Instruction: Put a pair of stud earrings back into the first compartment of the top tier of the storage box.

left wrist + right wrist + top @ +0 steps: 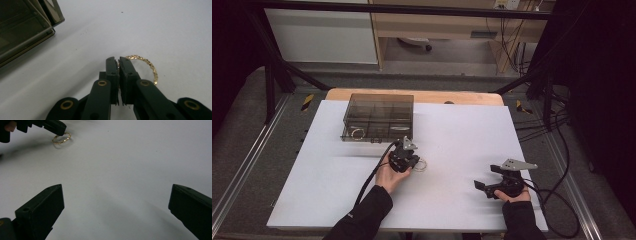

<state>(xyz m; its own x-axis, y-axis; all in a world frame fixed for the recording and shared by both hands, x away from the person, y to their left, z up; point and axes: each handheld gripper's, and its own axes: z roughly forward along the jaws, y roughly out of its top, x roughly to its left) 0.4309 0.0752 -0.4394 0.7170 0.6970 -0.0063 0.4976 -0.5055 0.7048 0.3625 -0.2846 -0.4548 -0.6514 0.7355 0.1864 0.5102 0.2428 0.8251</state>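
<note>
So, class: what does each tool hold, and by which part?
The left tool pinches the gold chain bracelet by one edge of its loop, on the white table. The right tool is open, holding nothing.

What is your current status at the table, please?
Left tongs shut on gold ring, ring on white table. Right tongs open, apart over bare table. Smoky box beyond, nothing blocking.

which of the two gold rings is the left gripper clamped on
The gold ring on the bare white table, pinched between the left gripper's fingers. The other ring lies inside the smoky box.
</note>
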